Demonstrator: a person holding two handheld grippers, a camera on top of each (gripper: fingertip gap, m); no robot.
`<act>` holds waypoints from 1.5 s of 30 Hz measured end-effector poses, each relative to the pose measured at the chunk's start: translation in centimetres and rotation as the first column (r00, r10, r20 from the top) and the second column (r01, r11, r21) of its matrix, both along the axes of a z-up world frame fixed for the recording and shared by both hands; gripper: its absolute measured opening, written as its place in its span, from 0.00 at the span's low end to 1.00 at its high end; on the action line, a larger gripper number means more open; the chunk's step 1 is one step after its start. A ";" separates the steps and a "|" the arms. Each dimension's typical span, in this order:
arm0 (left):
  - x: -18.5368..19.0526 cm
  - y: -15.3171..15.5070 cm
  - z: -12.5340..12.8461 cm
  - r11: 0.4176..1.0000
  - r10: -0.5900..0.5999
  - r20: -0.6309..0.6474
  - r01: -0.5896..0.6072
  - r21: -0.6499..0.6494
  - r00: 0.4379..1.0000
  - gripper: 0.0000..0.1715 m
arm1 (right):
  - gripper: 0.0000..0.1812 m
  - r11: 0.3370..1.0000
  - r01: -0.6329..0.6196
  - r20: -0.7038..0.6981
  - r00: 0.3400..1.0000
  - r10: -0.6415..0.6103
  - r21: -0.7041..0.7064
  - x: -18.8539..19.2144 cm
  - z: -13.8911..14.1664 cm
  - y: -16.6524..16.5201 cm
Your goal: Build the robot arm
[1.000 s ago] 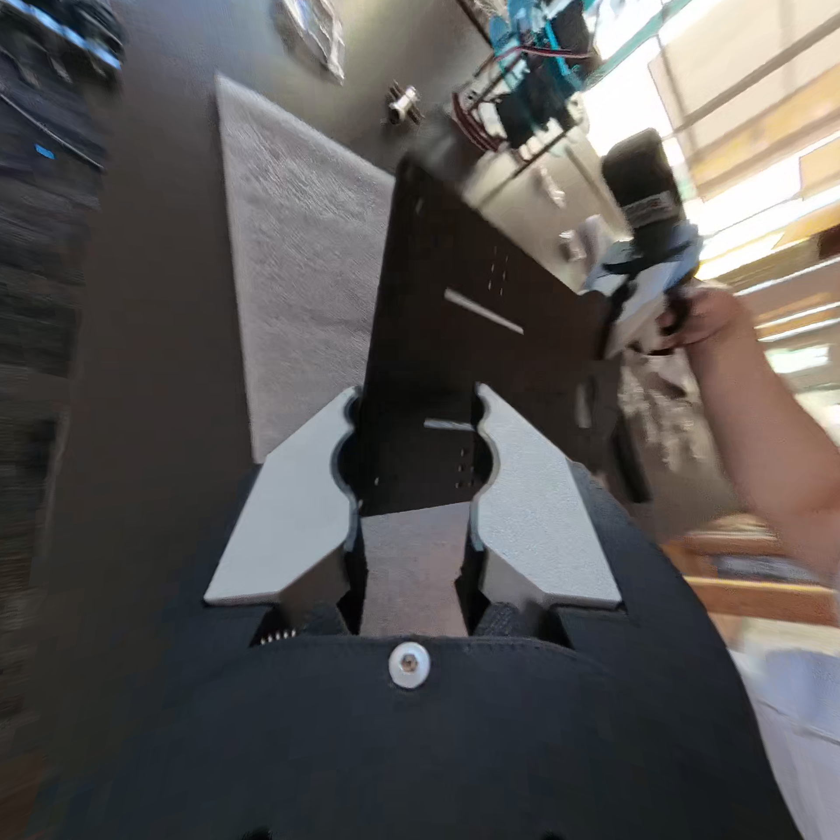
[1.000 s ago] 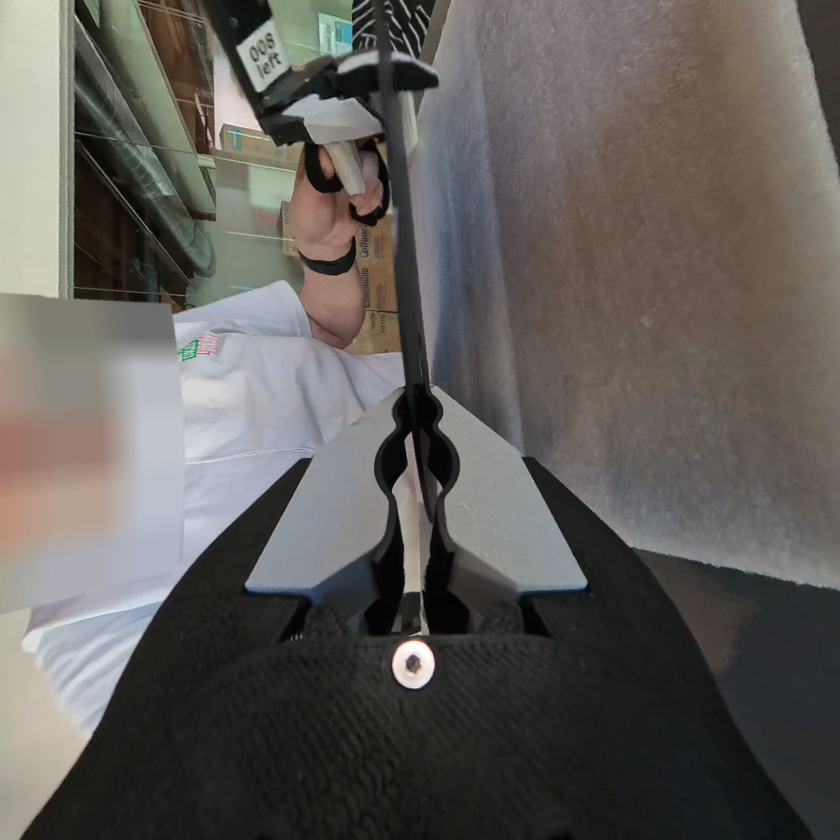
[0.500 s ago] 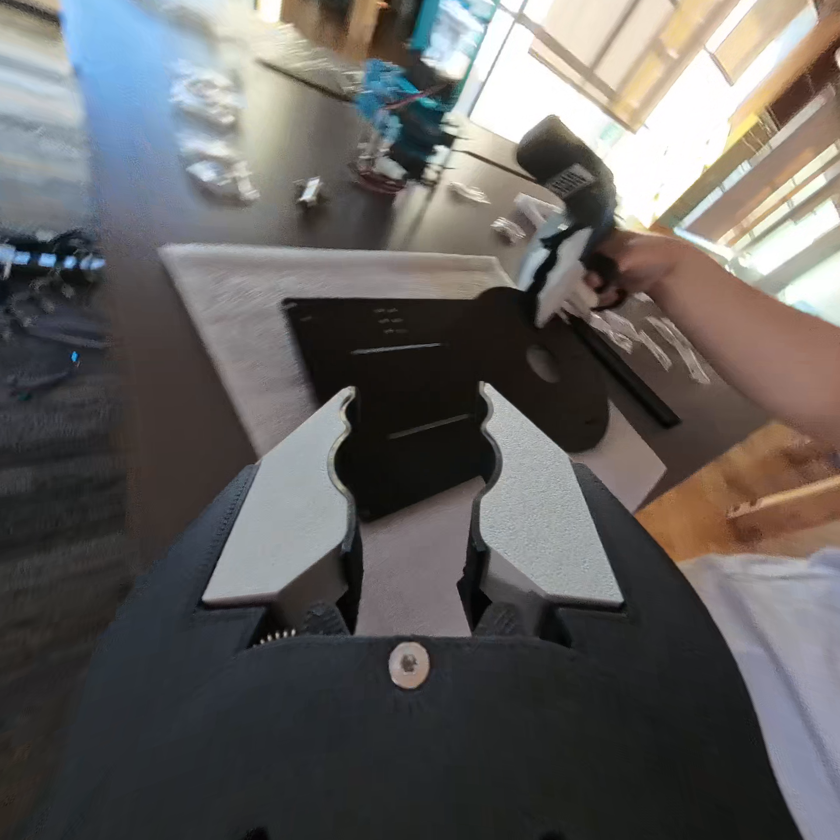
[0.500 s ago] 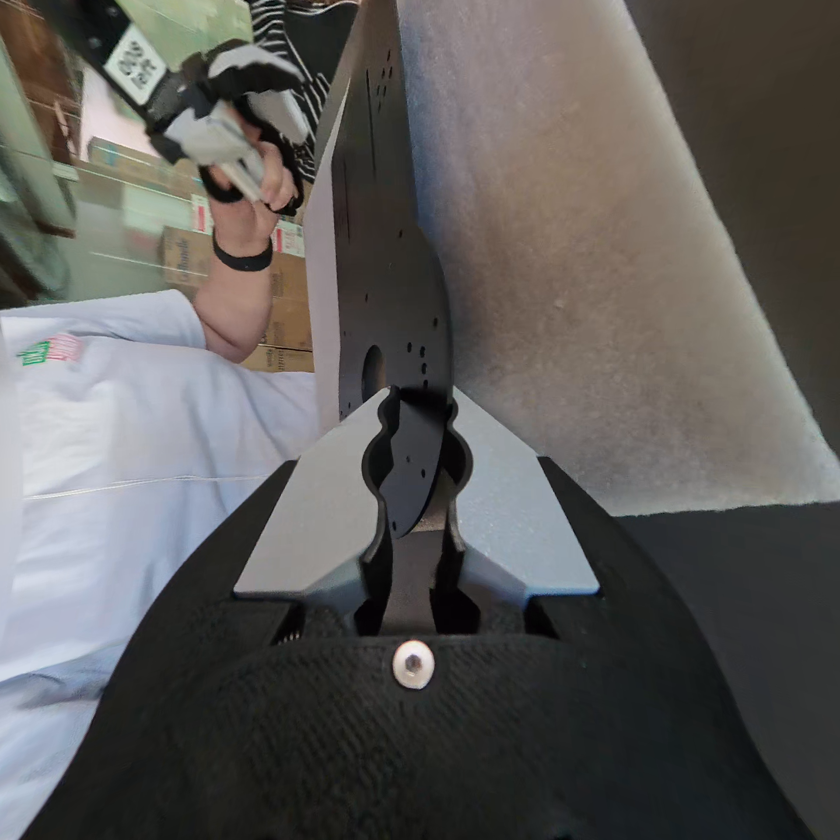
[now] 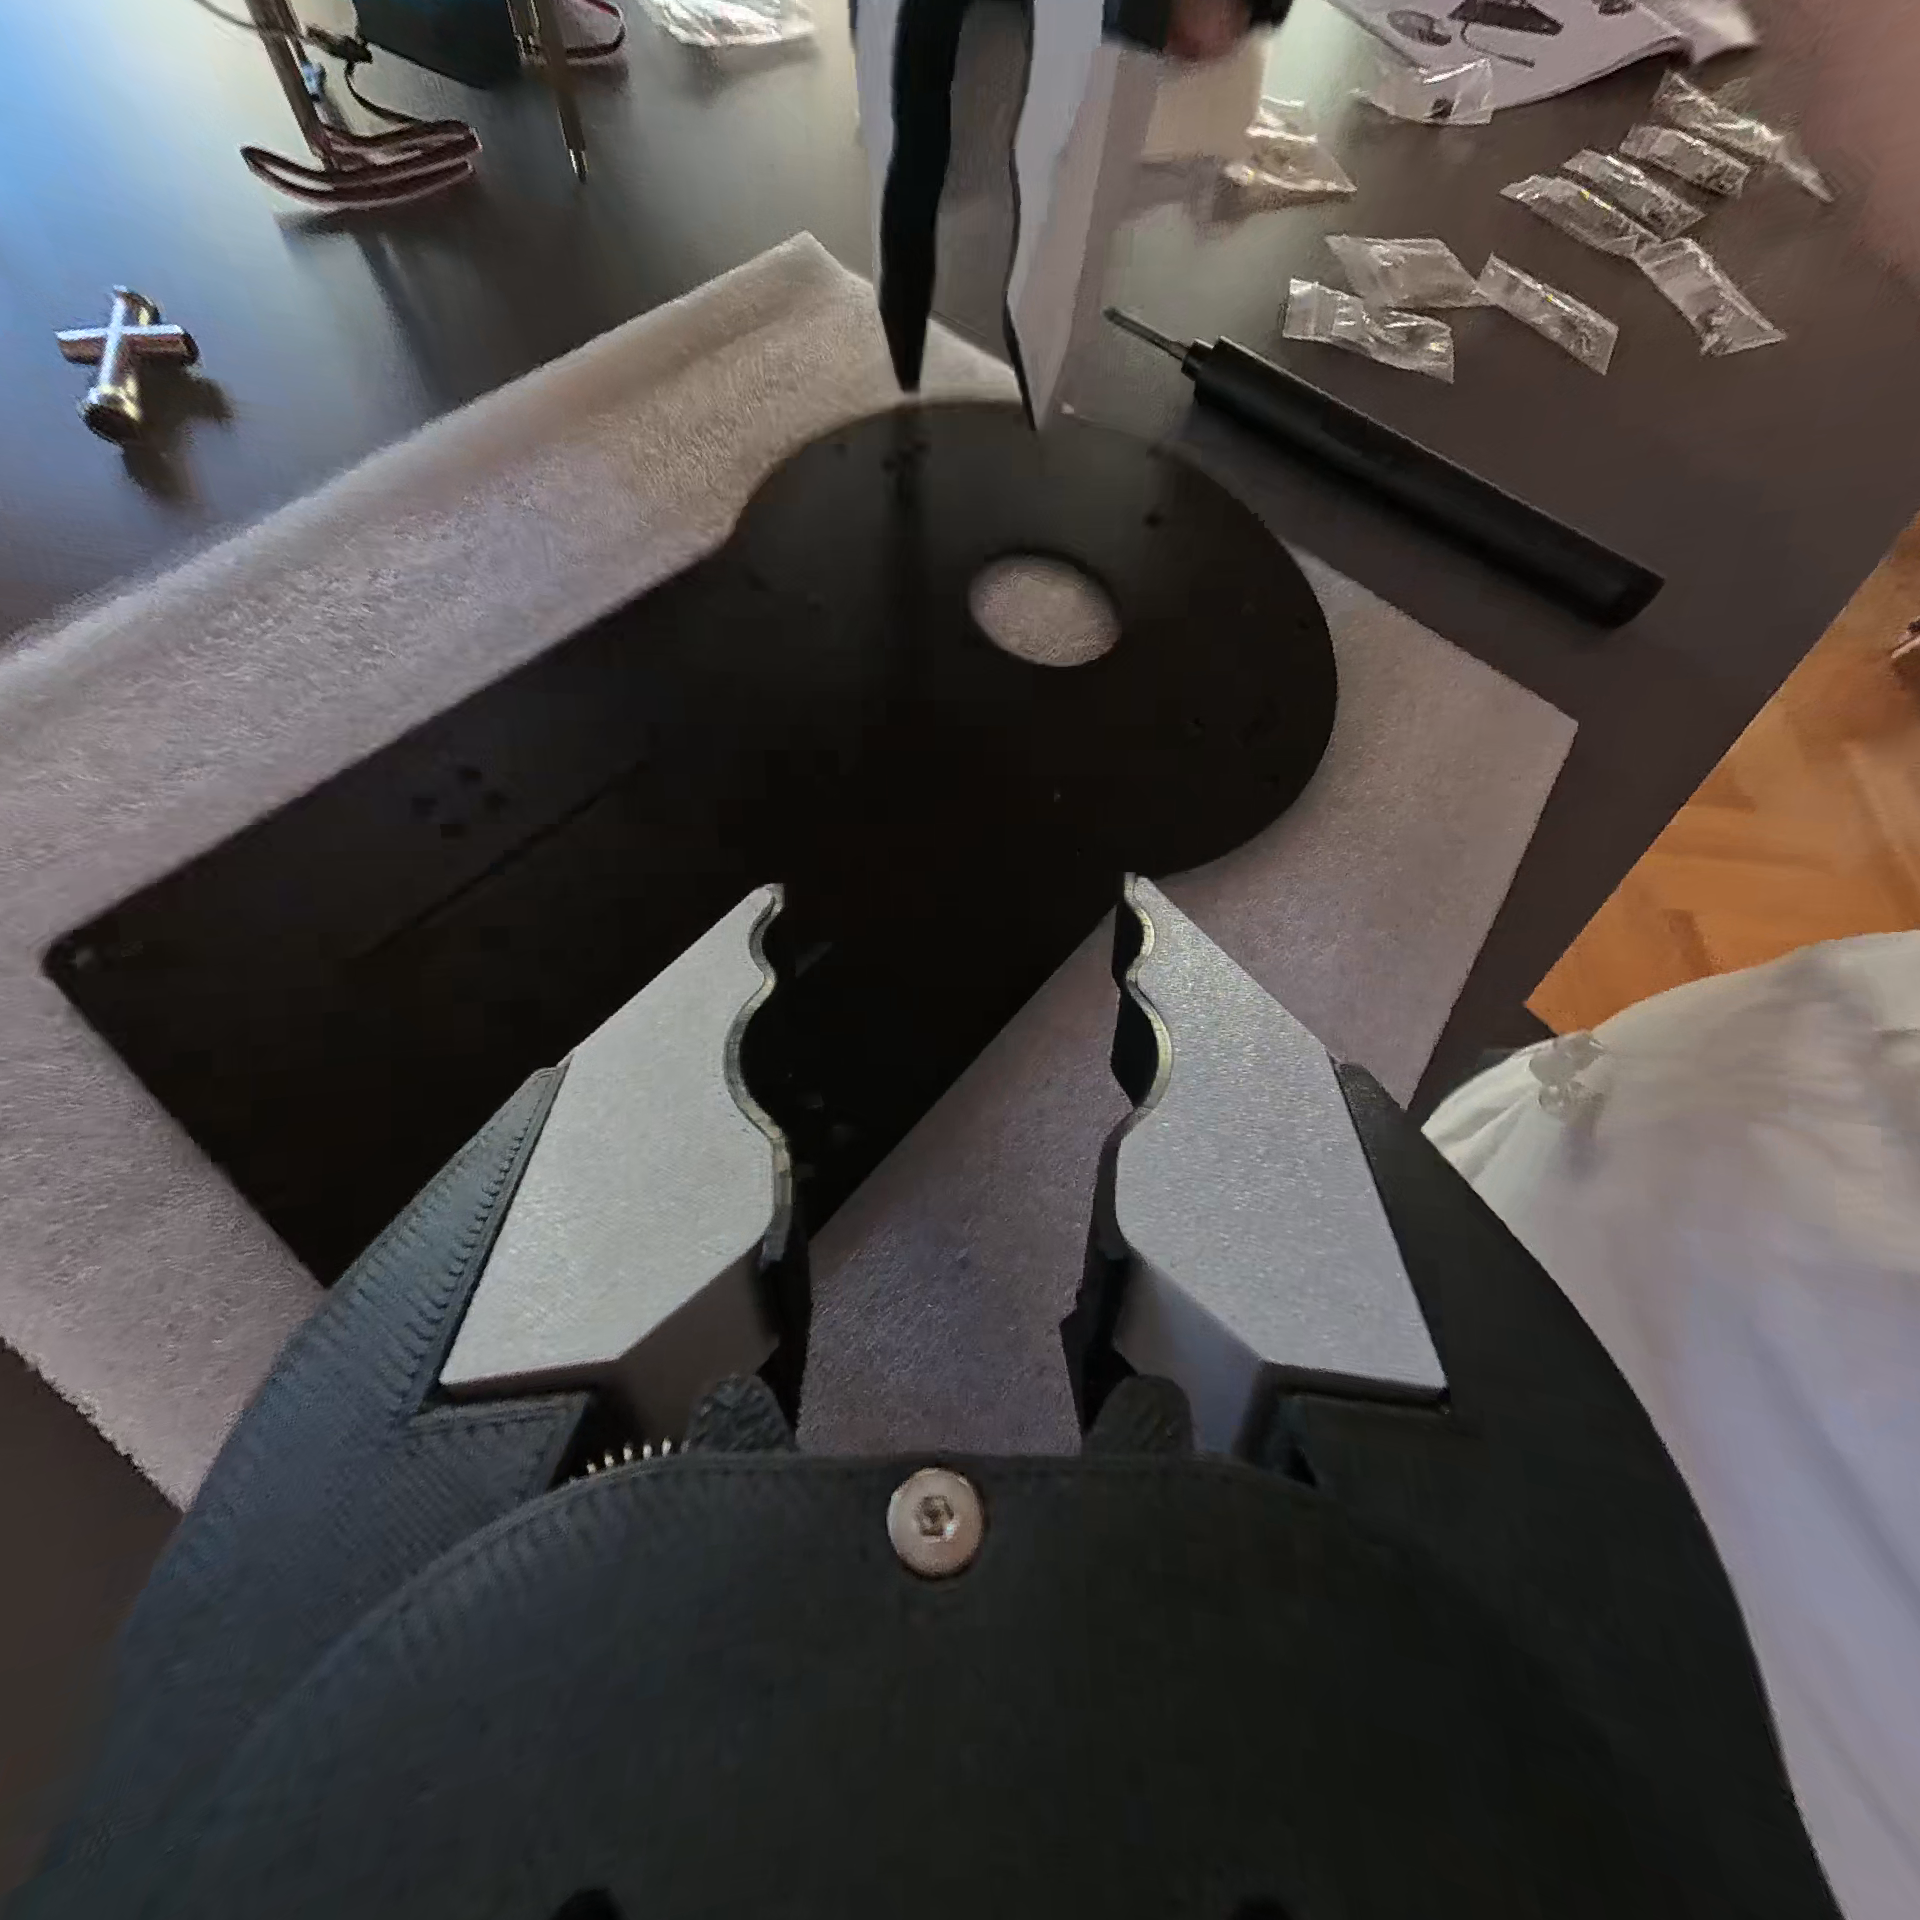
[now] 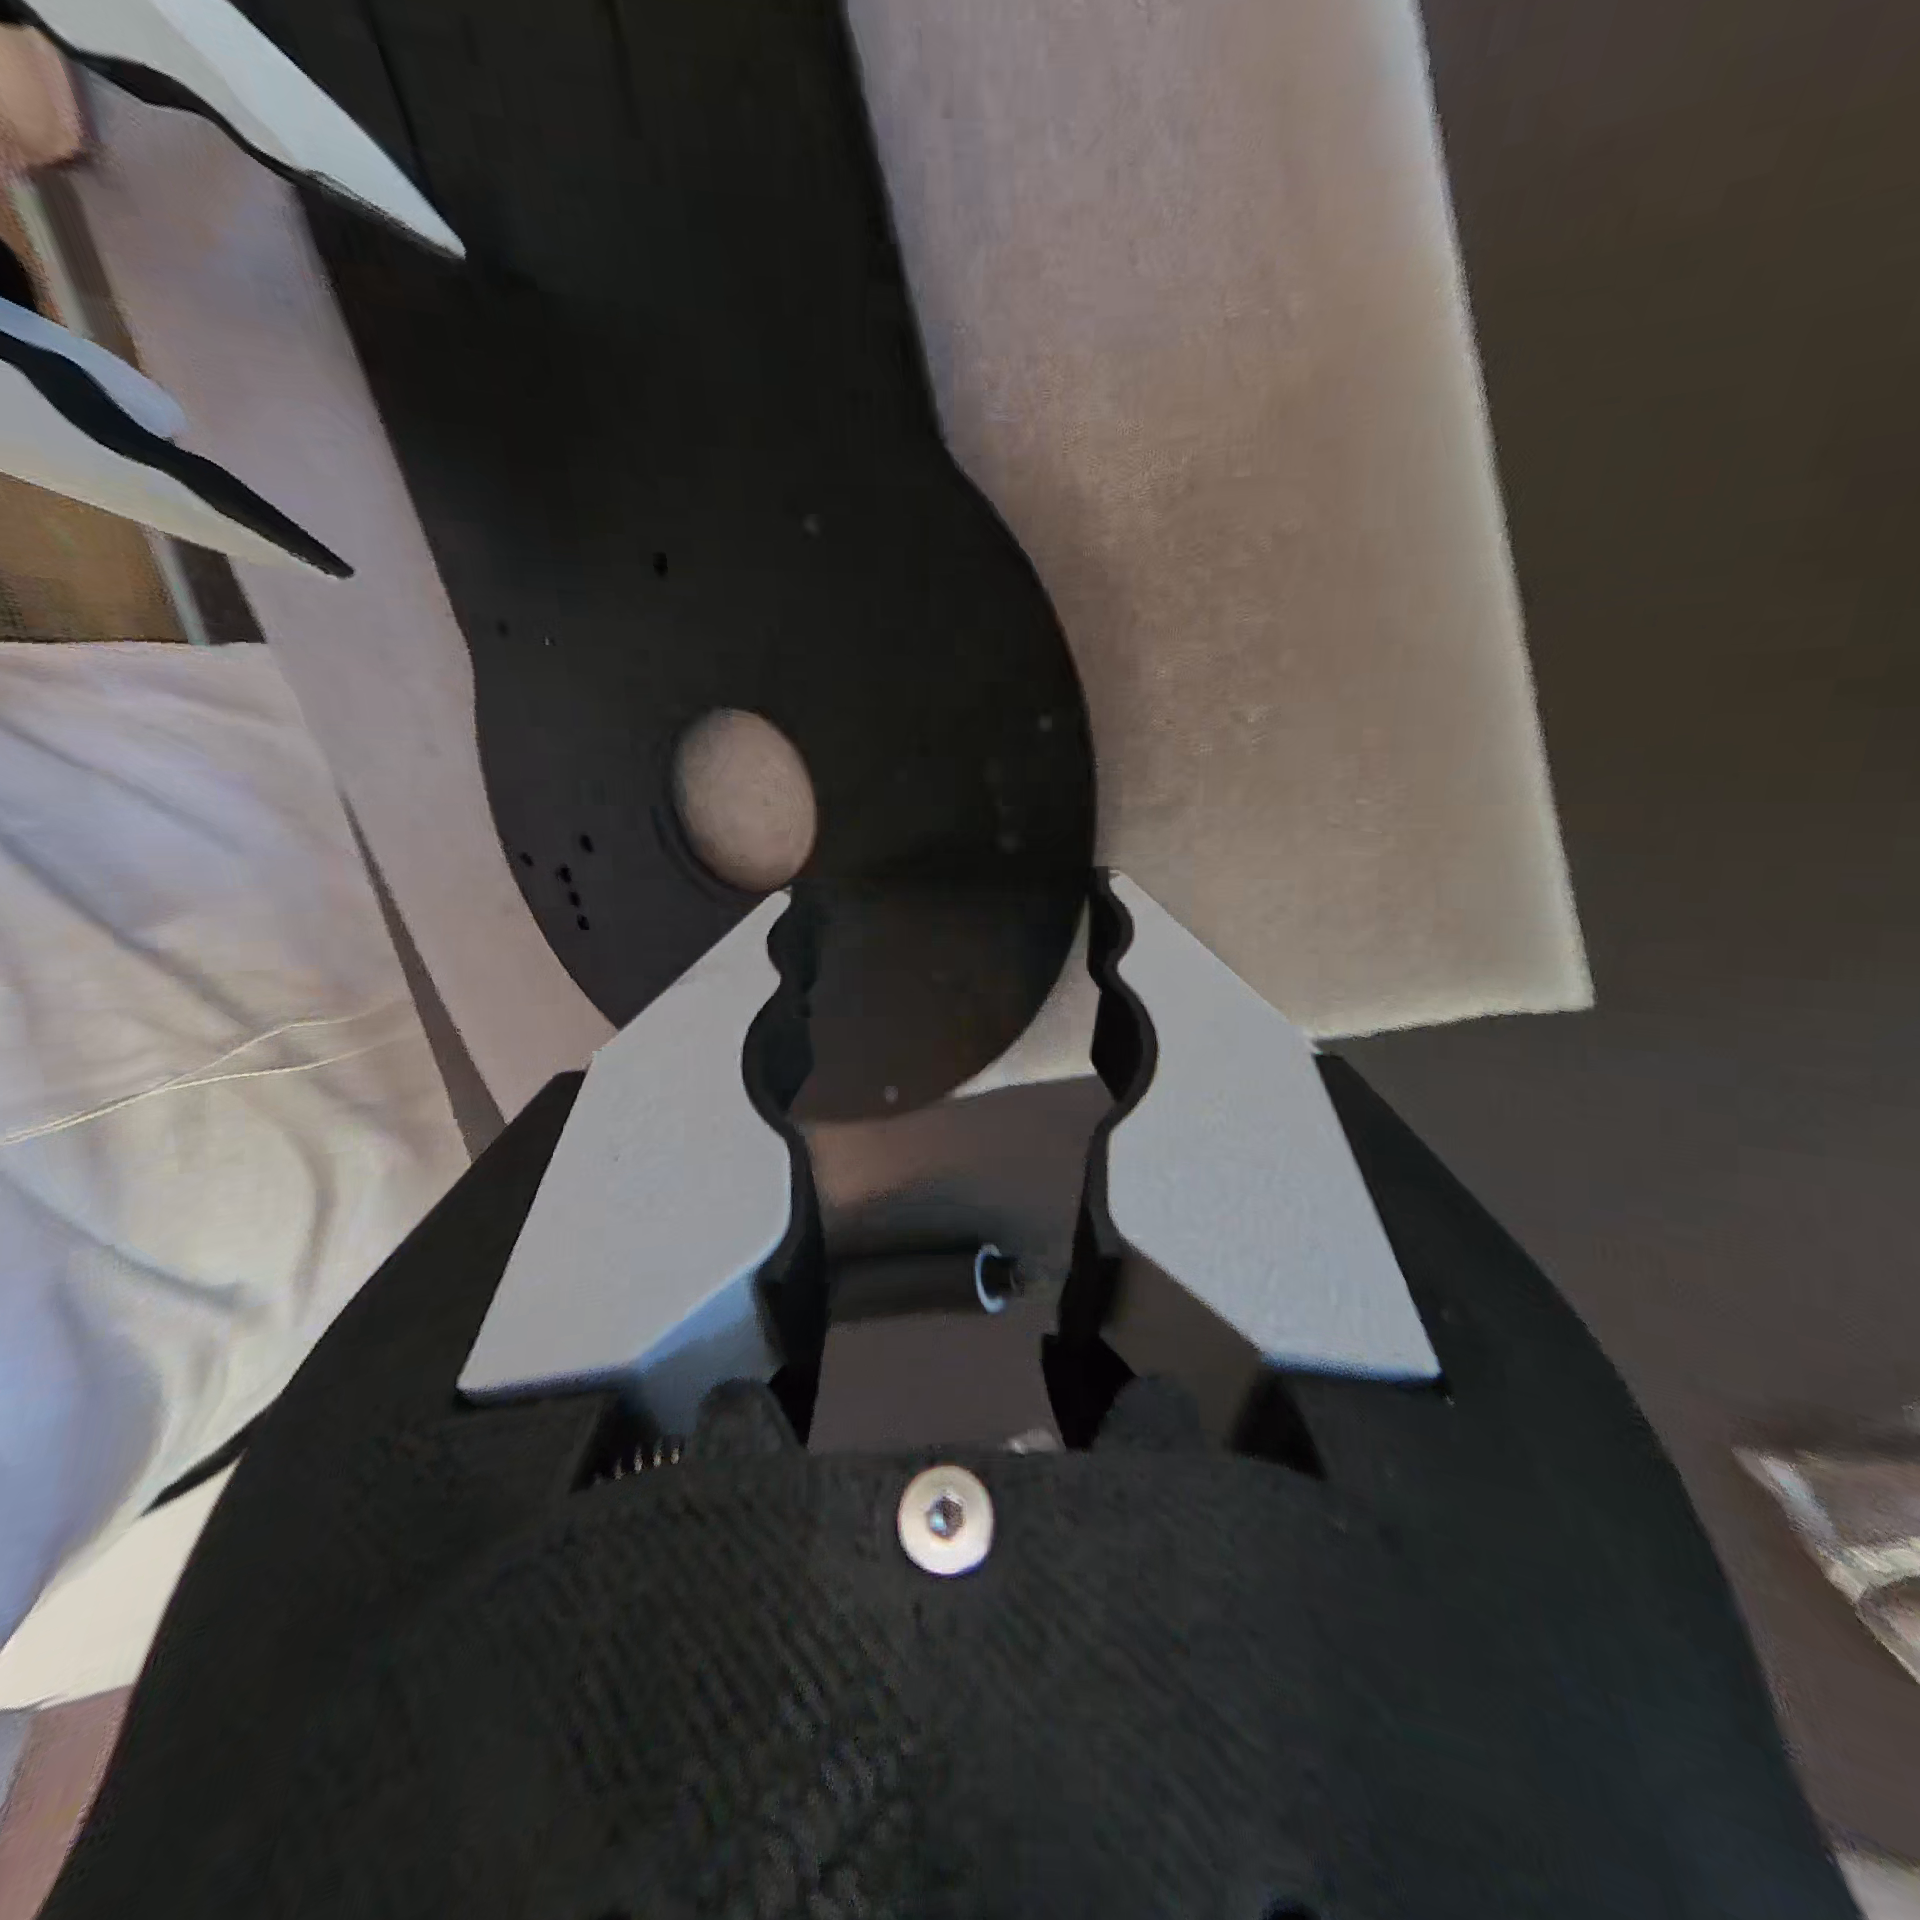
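Both grippers [image 5: 948, 1039] [image 6: 940, 997] spread above black plate [image 5: 727, 790]

Black plate [image 5: 727, 790] covers the foam mat [image 5: 1403, 894] — screwdriver [image 5: 1413, 488] alongside.

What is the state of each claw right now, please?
Left claw: open, holding nothing, above the black plate lying on the grey mat.
Right claw: open, holding nothing, at the plate's round end.

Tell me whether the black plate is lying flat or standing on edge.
Flat: the black plate lies face-up on the grey mat, which shows through its round hole.
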State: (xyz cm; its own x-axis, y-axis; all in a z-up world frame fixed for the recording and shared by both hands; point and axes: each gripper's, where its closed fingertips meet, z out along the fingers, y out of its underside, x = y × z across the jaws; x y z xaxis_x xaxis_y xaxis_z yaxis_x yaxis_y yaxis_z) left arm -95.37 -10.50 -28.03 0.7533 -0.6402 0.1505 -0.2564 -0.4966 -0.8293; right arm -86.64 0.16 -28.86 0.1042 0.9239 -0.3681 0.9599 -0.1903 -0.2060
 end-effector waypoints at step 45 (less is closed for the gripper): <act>-11.2 4.8 0.1 0.941 0.293 0.289 -0.221 -0.256 0.912 0.33 | 0.34 0.920 0.014 -0.385 0.911 0.149 0.390 -1.9 -1.0 -0.4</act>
State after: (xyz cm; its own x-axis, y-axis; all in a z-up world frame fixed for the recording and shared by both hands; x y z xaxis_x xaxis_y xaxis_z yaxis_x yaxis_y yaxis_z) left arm -106.60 -5.65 -27.94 0.7761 -0.3563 0.5203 0.1635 -0.6832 -0.7117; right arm -88.50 -0.27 -29.88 -0.0436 0.9990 0.0128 0.7868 0.0423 -0.6158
